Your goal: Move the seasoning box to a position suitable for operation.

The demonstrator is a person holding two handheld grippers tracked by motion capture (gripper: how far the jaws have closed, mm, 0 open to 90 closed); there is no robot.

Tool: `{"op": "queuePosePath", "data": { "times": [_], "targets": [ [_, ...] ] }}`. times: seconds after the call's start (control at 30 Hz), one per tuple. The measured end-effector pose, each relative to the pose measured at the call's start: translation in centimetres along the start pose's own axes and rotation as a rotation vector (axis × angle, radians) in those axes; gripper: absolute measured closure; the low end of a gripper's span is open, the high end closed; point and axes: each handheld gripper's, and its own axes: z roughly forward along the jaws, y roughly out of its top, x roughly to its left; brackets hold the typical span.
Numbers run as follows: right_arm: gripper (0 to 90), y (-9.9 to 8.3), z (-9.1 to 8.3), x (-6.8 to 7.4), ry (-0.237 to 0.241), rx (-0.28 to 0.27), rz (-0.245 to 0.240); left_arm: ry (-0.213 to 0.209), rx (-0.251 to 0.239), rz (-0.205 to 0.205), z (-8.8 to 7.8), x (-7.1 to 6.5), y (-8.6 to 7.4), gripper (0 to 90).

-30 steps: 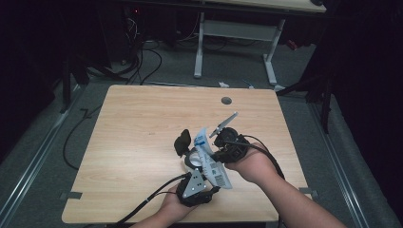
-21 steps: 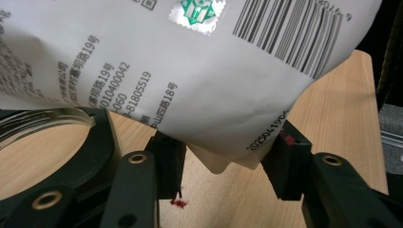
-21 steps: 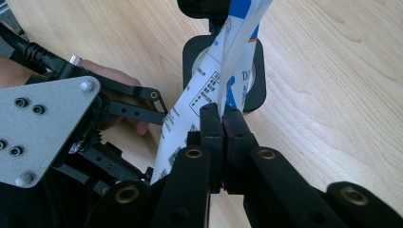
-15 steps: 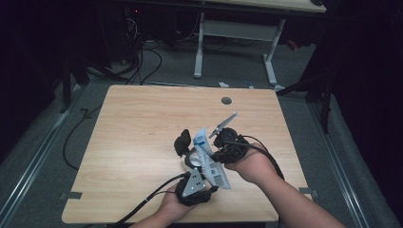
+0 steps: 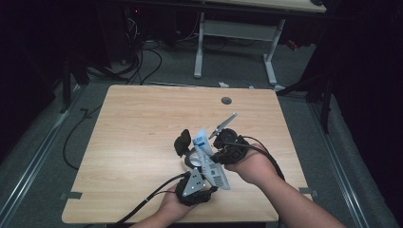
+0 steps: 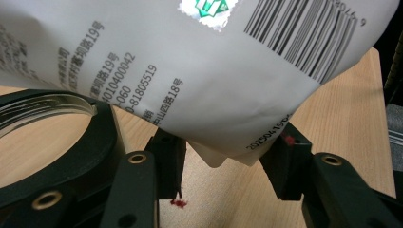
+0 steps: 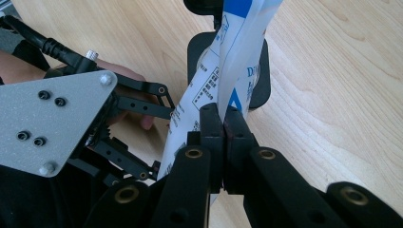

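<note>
Our right tool (image 7: 223, 124) is clamped tight on the white packet (image 5: 209, 156). The left tool (image 6: 223, 166) sits half open. The packet's corner hangs between its pads, not pinched as far as we see.

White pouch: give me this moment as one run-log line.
white pouch: off table, between both tongs | right tongs: shut on pouch edge | left tongs: around lower corner, grip unclear | table

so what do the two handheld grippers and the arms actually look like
Both grippers are black, built from linked bars with brass-coloured pivot pins. The left gripper carries a grey three-cornered plate with dark screws, and a black cable trails from it off the table's near edge. The right gripper has two flat black pads; its black cable loops over the wrist. The forearms are bare, no sleeves or gloves.
</note>
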Motion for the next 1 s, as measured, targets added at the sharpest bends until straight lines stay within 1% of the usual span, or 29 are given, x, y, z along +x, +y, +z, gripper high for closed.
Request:
{"op": "queuePosePath", "data": {
  "times": [0.2,0.53,0.73,0.9,1.0],
  "targets": [
    [89.2,0.1,-0.3,0.1,-0.003,0.0,-0.001,0.001,0.009,-0.021,-0.1,0.4,0.0,54.3],
    [89.5,-0.1,-0.2,0.1,-0.001,-0.012,-0.003,0.001,0.02,-0.041,0.1,0.6,-0.1,53.7],
    [89.7,0.0,-0.2,-0.3,-0.005,-0.025,0.01,-0.014,0.015,-0.042,-0.2,0.6,-0.2,50.3],
    [89.7,0.1,-0.8,-0.4,-0.016,-0.04,0.013,-0.021,0.039,-0.032,-0.6,0.7,-0.7,46.4],
    [89.6,0.1,-1.0,-0.5,-0.017,-0.04,0.016,-0.018,0.022,-0.031,-1.3,0.8,-0.8,44.6]
  ]
}}
